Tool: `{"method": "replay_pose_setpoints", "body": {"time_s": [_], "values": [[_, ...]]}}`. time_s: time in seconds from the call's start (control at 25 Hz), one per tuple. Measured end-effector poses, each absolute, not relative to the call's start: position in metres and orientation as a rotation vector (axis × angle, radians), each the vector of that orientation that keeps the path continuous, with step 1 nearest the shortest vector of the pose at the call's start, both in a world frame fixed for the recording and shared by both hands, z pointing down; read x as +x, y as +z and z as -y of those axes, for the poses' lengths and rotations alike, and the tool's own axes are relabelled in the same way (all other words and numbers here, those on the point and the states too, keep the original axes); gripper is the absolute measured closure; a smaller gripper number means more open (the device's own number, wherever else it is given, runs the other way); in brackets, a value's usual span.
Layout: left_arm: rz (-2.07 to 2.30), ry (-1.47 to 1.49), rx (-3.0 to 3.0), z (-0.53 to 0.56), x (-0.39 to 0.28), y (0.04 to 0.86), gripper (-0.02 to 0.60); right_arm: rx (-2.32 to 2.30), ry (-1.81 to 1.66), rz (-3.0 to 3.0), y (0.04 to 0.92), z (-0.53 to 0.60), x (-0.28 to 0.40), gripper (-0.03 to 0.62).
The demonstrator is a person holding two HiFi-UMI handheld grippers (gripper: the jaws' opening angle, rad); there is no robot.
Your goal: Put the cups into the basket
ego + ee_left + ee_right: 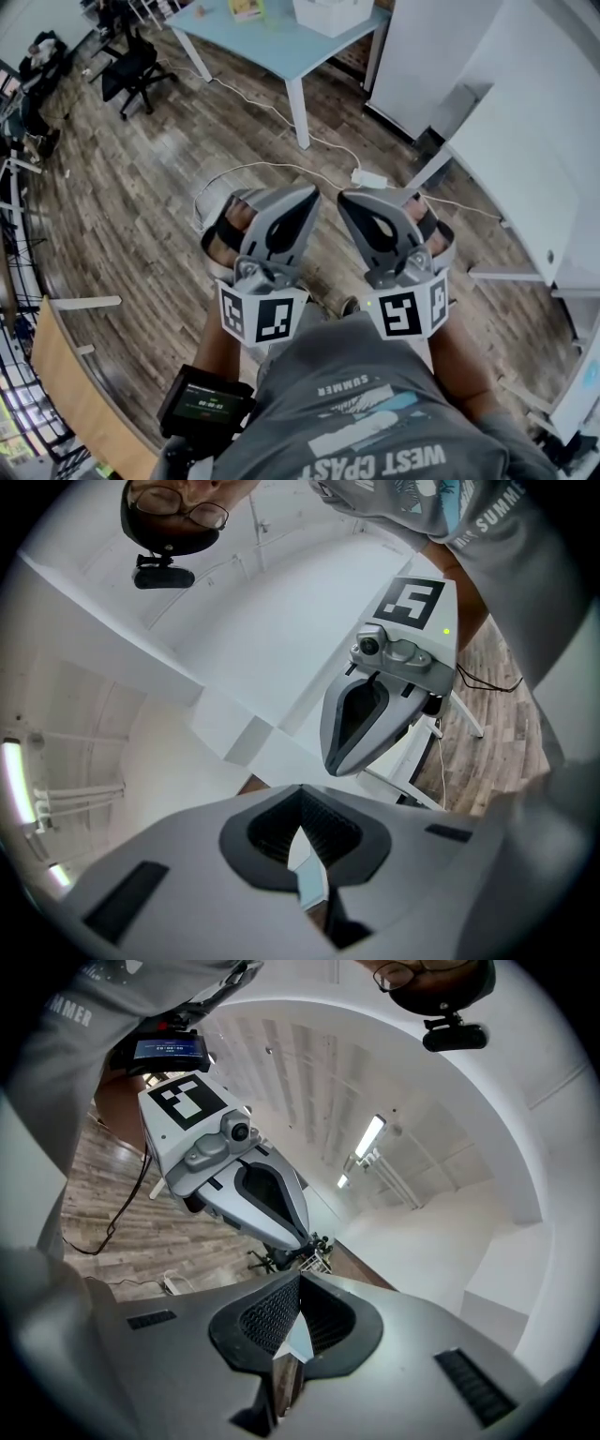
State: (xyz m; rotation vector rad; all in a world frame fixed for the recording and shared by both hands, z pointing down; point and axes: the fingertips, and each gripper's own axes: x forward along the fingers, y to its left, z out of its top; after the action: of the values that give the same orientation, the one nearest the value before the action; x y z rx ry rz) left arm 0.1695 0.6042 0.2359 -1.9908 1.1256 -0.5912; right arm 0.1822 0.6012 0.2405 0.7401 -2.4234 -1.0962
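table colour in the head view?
The table has a light blue top and white legs. It shows best in the head view.

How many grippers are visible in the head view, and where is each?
2. The left gripper is left of centre and the right gripper beside it on the right, both shut and empty, over the floor. None seems hidden.

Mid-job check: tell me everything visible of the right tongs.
The right tongs are a grey, plastic-looking wedge tapering to a point, with a dark teardrop opening in the body and a white cube of black square markers at the rear. Its jaws are shut together, nothing between them. It points roughly level, forward over the wooden floor, beside the left tongs without touching. Only the person's right hand holds it.
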Motion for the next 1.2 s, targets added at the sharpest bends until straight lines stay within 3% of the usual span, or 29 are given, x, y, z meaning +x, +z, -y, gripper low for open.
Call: {"method": "replay_pose_setpoints", "body": {"time_s": [0.4,1.2], "values": [[-1.102,-0.539,-2.045,-0.559,0.144,0.246,0.584,0.773,-1.066,2.394,0.243,-0.554,0.157,0.582],[-1.259,-0.637,-1.965,-0.429,0.182,0.249,0.584,0.647,-1.099,2.509,0.244,-0.425,0.204,0.582]]}}
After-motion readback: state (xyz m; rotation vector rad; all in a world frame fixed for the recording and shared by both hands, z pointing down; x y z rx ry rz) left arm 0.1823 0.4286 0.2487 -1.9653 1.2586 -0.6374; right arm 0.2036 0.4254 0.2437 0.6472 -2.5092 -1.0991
